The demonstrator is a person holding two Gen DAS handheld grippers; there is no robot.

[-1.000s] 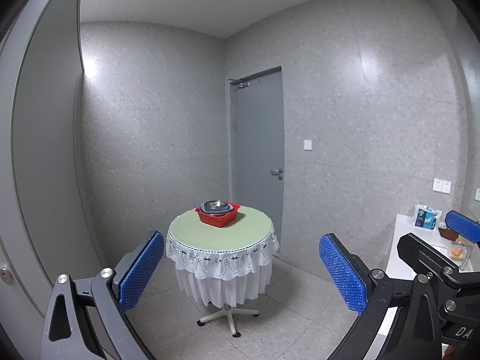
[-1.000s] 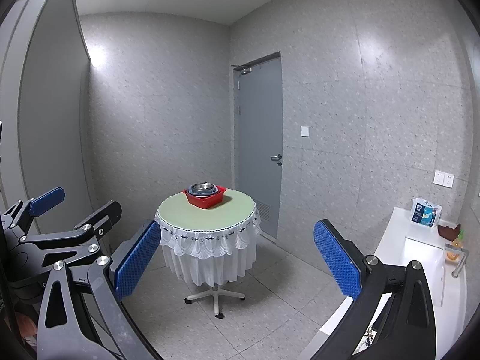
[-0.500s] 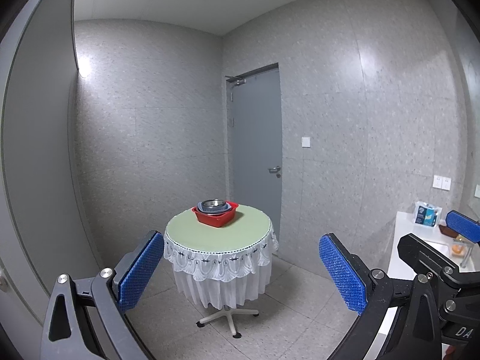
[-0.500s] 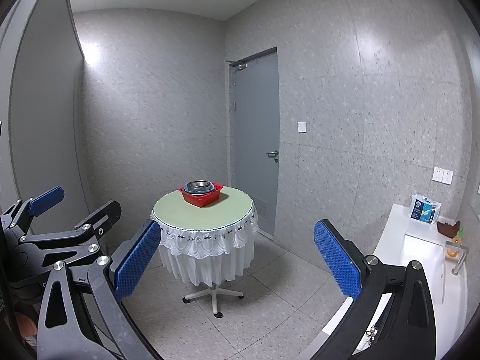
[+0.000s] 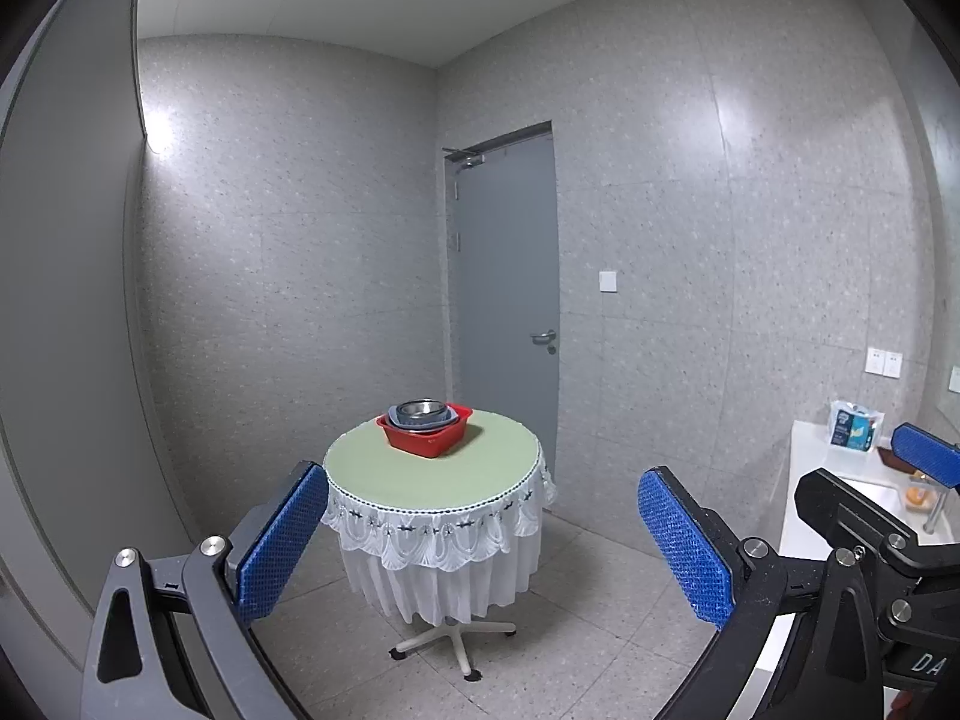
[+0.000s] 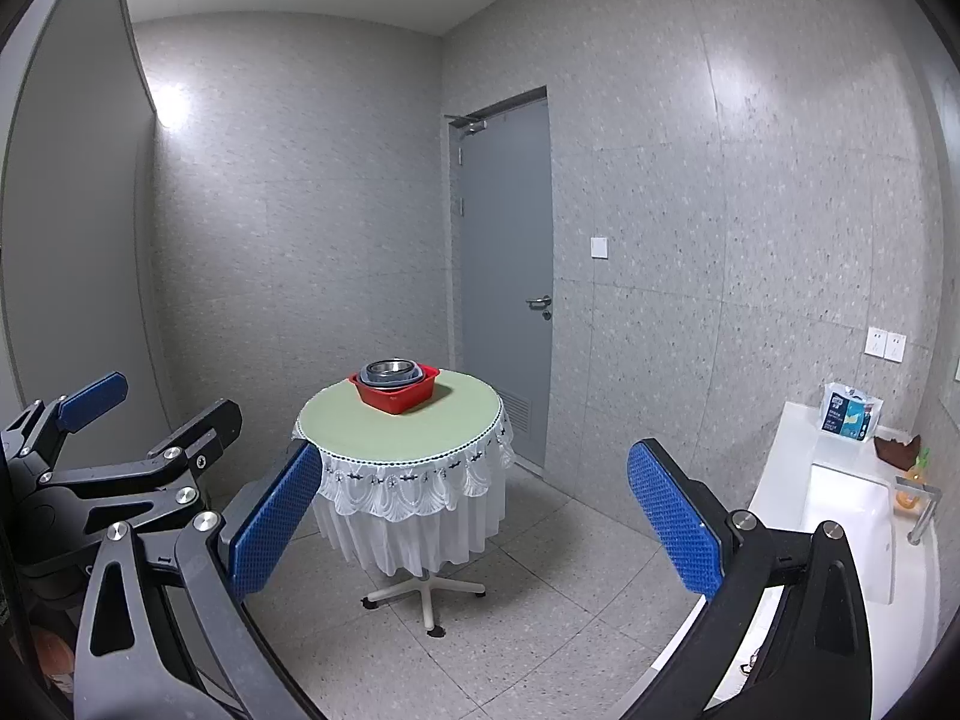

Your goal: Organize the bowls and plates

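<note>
A red basin holding a grey plate and a steel bowl stands at the far side of a small round table with a green top and white lace cloth. It also shows in the right wrist view. My left gripper is open and empty, well short of the table. My right gripper is open and empty, also far from the table. The left gripper shows at the left of the right wrist view.
A grey closed door is behind the table. A white counter with a sink, a faucet and a blue packet runs along the right wall. Grey tiled floor lies between me and the table.
Both views have drifted slightly; the table and basin sit a little lower and further left in the frames. Both grippers stay open and empty.
</note>
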